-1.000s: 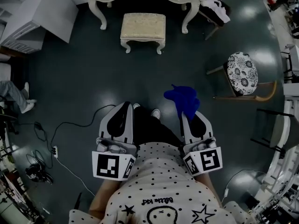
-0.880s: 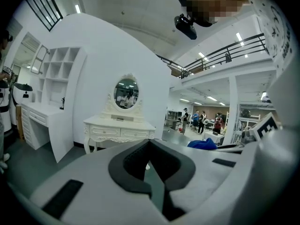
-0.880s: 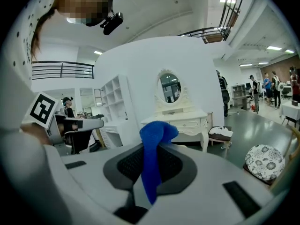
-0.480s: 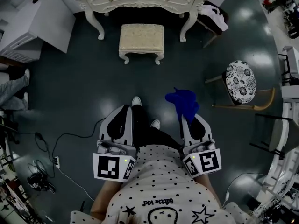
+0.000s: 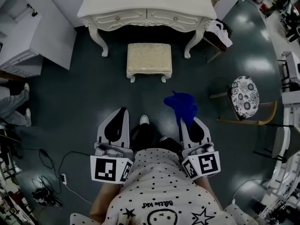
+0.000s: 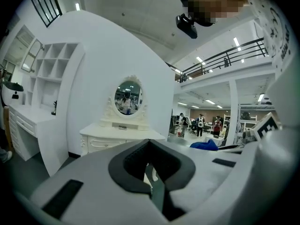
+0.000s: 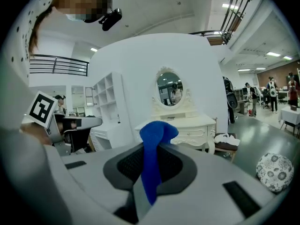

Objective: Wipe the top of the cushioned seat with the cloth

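Note:
The cushioned seat (image 5: 149, 59) is a cream stool with white carved legs, standing on the dark floor in front of a white dressing table (image 5: 145, 6). In the head view it lies ahead of both grippers, well apart from them. My right gripper (image 5: 184, 122) is shut on a blue cloth (image 5: 182, 105), which bunches out past its tips. The right gripper view shows the cloth (image 7: 153, 144) pinched between the jaws of that gripper (image 7: 146, 184). My left gripper (image 5: 123, 112) is held level beside it. Its jaws (image 6: 152, 175) are shut with nothing in them.
A chair with a round patterned seat (image 5: 245, 94) stands to the right, also seen in the right gripper view (image 7: 275, 171). Another chair with white fabric (image 5: 219, 32) is beside the table. White shelving (image 5: 26, 29) is at left, cables (image 5: 51, 161) lie on the floor, and someone's legs (image 5: 14, 116) are at the left edge.
The stool and dressing table have shifted lower and closer in the head view as the person steps toward them. Both grippers keep the same pose and hold.

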A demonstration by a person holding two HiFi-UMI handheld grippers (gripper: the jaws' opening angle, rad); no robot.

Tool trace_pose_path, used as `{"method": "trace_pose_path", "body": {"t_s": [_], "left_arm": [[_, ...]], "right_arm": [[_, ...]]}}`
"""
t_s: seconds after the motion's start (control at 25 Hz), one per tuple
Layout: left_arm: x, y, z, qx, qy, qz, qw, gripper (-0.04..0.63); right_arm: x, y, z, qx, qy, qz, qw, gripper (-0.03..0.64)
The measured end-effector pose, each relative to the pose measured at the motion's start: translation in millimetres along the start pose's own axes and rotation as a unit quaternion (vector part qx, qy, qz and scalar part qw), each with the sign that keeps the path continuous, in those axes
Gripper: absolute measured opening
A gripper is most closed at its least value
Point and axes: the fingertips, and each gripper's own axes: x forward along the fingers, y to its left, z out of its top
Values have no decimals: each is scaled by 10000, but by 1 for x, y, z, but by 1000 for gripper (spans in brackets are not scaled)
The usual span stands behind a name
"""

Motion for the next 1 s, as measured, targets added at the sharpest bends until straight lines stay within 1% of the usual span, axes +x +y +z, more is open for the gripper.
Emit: {"method": "trace_pose_path", "body": {"t_s": [0.16, 0.36, 0.52, 0.68, 1.0], "left_arm": [[9, 40, 5, -16, -13, 31, 10000, -3], [13, 77, 2, -142, 26, 226, 9996, -3], [16, 88, -3, -267, 114, 305, 9991, -3], [25, 93, -6, -308, 215, 315, 9988, -3], [70, 105, -1, -299, 236, 482, 9981, -3]], "right_arm": [[28, 16, 4, 13, 59, -87, 9999, 60], [48, 26, 6, -78, 146, -116, 9998, 60], [61, 27, 8, -99, 218, -122, 9996, 61], [76, 28, 10, -114, 292, -25, 9995, 61], [118, 3, 16, -68, 392, 143, 9991, 61]]}}
